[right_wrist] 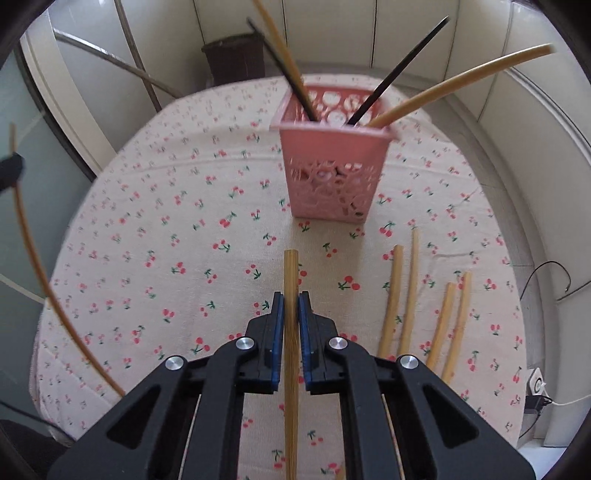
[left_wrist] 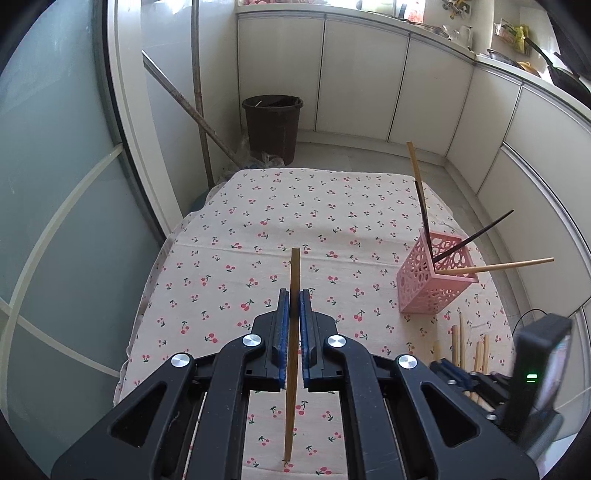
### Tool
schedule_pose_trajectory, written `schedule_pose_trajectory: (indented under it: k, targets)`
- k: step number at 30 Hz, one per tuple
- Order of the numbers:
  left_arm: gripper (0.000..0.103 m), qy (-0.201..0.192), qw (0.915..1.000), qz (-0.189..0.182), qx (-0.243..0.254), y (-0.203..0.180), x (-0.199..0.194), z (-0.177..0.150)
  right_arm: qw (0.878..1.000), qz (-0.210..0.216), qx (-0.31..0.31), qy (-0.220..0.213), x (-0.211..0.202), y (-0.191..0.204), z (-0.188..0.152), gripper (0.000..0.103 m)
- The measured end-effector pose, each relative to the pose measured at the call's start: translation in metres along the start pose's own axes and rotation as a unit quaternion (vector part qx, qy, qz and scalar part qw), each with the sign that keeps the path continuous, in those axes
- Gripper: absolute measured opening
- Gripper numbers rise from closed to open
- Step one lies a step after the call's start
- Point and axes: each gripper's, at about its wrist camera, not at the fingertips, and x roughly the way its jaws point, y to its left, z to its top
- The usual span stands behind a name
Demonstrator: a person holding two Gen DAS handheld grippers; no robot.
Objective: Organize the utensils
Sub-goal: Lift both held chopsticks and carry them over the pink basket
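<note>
Chopsticks everywhere: we've got the left gripper (left_wrist: 294,295) pinched tight on one bamboo stick (left_wrist: 293,332) and the right gripper (right_wrist: 291,297) clamped on another (right_wrist: 291,332), both above the cherry cloth (right_wrist: 166,221). Pink basket (right_wrist: 332,177) stands ahead of the right gripper with two black and two bamboo sticks in it, and four loose sticks (right_wrist: 410,295) lie on the cloth just right of that gripper.

- Table (left_wrist: 207,229): covered with a cream cloth printed with red cherries; a fold line crosses it.
- Cabinets (left_wrist: 362,77): white doors run along the far wall and down the right side, under a cluttered countertop (left_wrist: 436,31).
- Bucket (left_wrist: 272,125): dark, on the floor beyond the table's far-left corner.
- Poles (left_wrist: 197,92): two, leaning at the left wall.
- Sliding door (left_wrist: 55,184): frosted glass, left side.
- Floor (left_wrist: 369,157): pale grey.
- Light: daylight, soft.
</note>
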Motion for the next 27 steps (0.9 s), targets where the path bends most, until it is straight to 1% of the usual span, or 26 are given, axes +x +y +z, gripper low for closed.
schedule_pose_trajectory:
  k: [1,4,9,14,20,23,24,26,27]
  targets:
    - [0.005,-0.002,1.0000,0.001,0.003,-0.001,-0.001,-0.001,1.000,0.006,0.004,-0.013,-0.013,-0.005,-0.002,0.008]
    - [0.005,-0.005,1.0000,0.003,0.008,-0.005,-0.004,-0.002,0.999,0.018,0.013,-0.037,-0.032,-0.010,-0.003,0.008]
    - [0.005,-0.009,0.9998,0.003,0.015,-0.012,-0.008,-0.004,0.995,0.040,0.038,-0.078,-0.074,-0.034,-0.007,0.008]
    - [0.005,-0.021,0.9995,-0.017,0.015,-0.020,-0.023,-0.003,0.988,0.071,0.071,-0.119,-0.115,-0.056,-0.013,0.007]
    - [0.005,-0.057,0.9973,-0.042,0.018,-0.032,-0.056,0.001,0.978,0.099,0.095,-0.155,-0.156,-0.081,-0.017,0.007]
    - [0.005,-0.065,0.9963,-0.051,0.021,-0.038,-0.066,0.003,0.977,0.107,0.109,-0.150,-0.159,-0.094,-0.016,0.007]
    - [0.005,-0.065,0.9962,-0.053,0.022,-0.039,-0.067,0.003,0.977,0.111,0.115,-0.140,-0.155,-0.097,-0.015,0.011]
    - [0.005,-0.064,0.9962,-0.055,0.023,-0.042,-0.067,0.002,0.980,0.127,0.123,-0.086,-0.130,-0.103,-0.012,0.012]
    - [0.005,-0.063,0.9963,-0.054,0.025,-0.042,-0.065,0.002,0.980,0.131,0.138,-0.059,-0.115,-0.107,-0.012,0.016]
